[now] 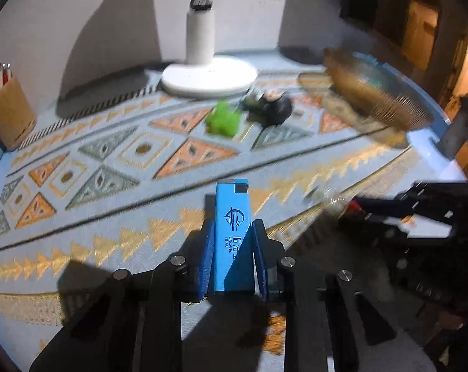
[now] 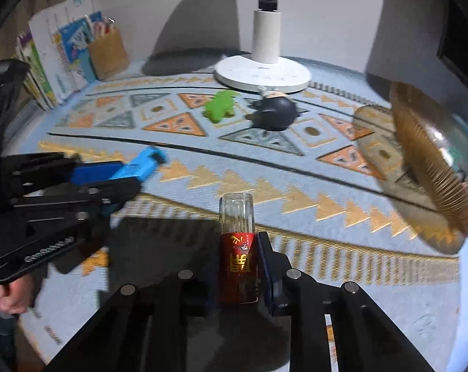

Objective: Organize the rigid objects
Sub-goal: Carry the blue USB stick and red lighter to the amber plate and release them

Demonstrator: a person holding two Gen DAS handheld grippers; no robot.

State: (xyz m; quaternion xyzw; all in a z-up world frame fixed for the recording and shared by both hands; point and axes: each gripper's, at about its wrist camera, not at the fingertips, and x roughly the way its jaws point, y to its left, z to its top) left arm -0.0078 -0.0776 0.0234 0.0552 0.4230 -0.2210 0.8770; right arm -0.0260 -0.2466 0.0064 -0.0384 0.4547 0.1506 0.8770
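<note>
Surface: patterned cloth on table, white lamp base at top centre | around: green toy, black figurine, ribbed glass dish at right | left gripper clenched on blue lighter, lower centre | right gripper grasping red lighter, lower centre.

You're at a home desk: a patterned woven cloth covers it, with a white lamp base, pencil holder and books along its back edge.
</note>
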